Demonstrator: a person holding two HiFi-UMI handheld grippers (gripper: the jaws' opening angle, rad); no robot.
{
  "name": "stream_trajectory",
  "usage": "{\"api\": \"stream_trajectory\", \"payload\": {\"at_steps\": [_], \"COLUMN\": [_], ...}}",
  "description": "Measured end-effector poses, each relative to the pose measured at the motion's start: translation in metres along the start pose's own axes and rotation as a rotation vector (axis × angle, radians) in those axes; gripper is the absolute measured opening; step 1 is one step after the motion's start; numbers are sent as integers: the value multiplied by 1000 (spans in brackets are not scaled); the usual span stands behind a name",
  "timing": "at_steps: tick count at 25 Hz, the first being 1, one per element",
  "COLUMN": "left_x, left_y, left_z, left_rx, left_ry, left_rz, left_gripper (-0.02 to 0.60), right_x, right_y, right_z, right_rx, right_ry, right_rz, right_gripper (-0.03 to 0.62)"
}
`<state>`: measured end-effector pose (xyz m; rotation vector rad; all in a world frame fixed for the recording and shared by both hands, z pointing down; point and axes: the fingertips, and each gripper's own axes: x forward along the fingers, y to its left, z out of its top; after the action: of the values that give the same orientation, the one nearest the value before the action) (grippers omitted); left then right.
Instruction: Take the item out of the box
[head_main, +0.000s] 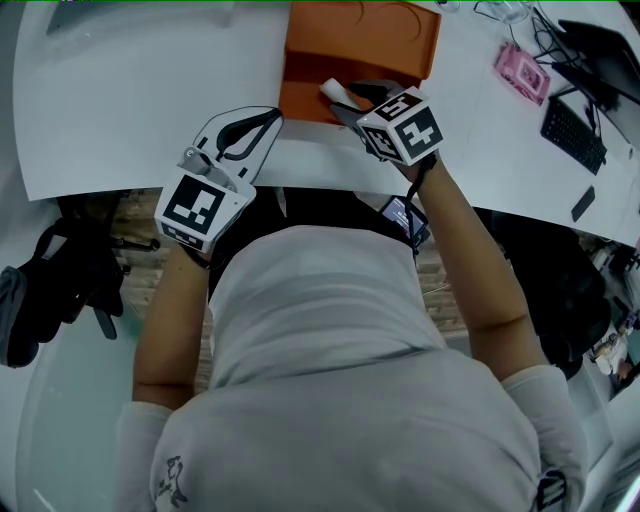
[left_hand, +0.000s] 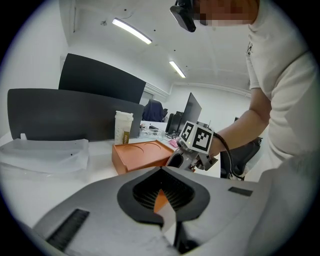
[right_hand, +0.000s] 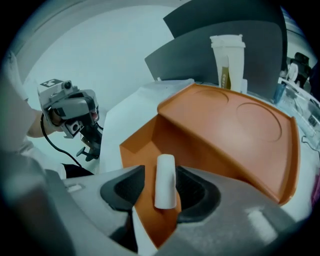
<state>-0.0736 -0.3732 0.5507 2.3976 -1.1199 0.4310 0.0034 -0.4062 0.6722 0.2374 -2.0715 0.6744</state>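
My right hand-held gripper (right_hand: 162, 174) stands wide open around the small white cylindrical roll (right_hand: 165, 187), at 6 o'clock in the orange rectangular box (right_hand: 235, 135). I judge the roll light and soft: grip mid-length, gently. My left hand-held gripper (left_hand: 160, 170) is closed and empty.

No legible text; label on cup (left_hand: 123, 127) too blurred to read.

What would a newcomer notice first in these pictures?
The bright orange box on the white table, straight ahead. A small white roll stands between the open jaws of the right gripper, over the box's open part. The left gripper, shut, is at the table's near edge.
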Motion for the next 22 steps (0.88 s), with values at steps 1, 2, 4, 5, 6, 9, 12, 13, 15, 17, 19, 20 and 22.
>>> {"api": "stream_trajectory", "payload": {"at_steps": [1,2,4,5,6,9,12,13,15,17,19,20,22], "left_x": [1,1,1,1,0,-4,-6,-7,-9,-11,-15,-17,-21], "left_y": [1,2,4,5,6,8,10,10,10,8,7,6,5], "left_z": [-1,-1,-2,-2,-3,-4,-2,-3,-5,-4,-3,-2,0], "left_rx": [-2,-4,-5,-7,-10,-23,-44,-46,-51,-54,-51,-49,-44], "left_ry": [2,3,4,4,4,5,11,9,6,4,0,-2,-7], "left_rz": [1,2,8,11,15,24,31,32,29,22,16,13,10], "left_gripper": [-2,-2,-2,-2,-2,-2,-2,-2,-2,-2,-2,-2,-2], "right_x": [4,8,15,17,19,23,24,24,25,24,21,19,13], "right_y": [-2,-3,-7,-8,-9,-10,-11,-11,-10,-10,-8,-8,-5], "right_z": [-3,-5,-10,-13,-16,-20,-20,-20,-20,-20,-18,-16,-13], "right_rx": [3,7,18,22,25,27,24,21,14,11,9,7,1], "right_ry": [18,34,66,82,95,112,114,116,119,119,113,109,98], "right_rz": [1,4,9,10,10,6,4,4,2,-1,-8,-13,-24], "right_gripper": [196,196,196,195,192,166,135,133,132,130,130,130,130]}}
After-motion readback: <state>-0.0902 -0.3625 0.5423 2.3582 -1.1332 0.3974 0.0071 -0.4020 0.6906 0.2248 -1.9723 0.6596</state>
